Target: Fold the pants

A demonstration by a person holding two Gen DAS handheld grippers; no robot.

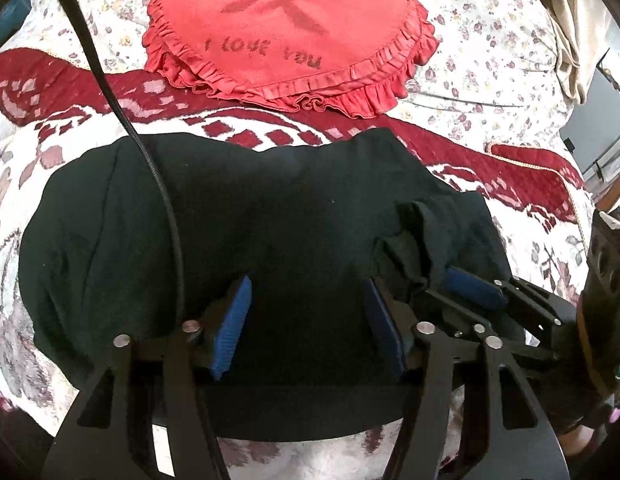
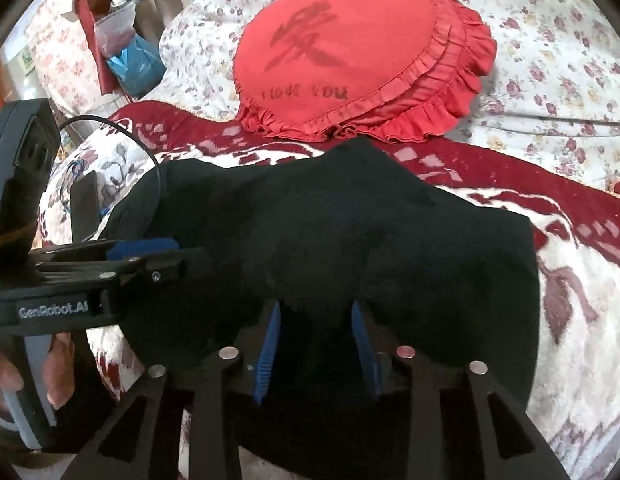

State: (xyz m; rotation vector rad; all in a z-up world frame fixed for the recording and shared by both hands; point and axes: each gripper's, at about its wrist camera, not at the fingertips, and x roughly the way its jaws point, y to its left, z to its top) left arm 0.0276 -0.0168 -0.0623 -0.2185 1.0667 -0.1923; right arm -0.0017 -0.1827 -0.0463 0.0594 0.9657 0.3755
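The black pants (image 1: pixel 230 220) (image 2: pixel 389 240) lie in a folded heap on a red-and-white blanket (image 1: pixel 529 168) (image 2: pixel 581 280). My left gripper (image 1: pixel 307 282) is low over their near edge, open, blue pads wide apart with flat cloth beneath. In the right wrist view the left gripper (image 2: pixel 182 256) reaches in from the left edge of the heap. My right gripper (image 2: pixel 315 306) sits at the pants' near edge, jaws partly apart, with black cloth lying loose between the blue pads. From the left wrist view the right gripper (image 1: pixel 449 276) has a bunched fold of cloth (image 1: pixel 409 244) at its tips.
A red ruffled cushion (image 1: pixel 290 32) (image 2: pixel 361 52) lies just beyond the pants on a floral sheet (image 1: pixel 489 60) (image 2: pixel 549 40). A black cable (image 1: pixel 110 92) crosses the left side of the pants. Bags and boxes (image 2: pixel 126 40) stand off the bed's far left. A hand (image 2: pixel 50 372) grips the left gripper's handle.
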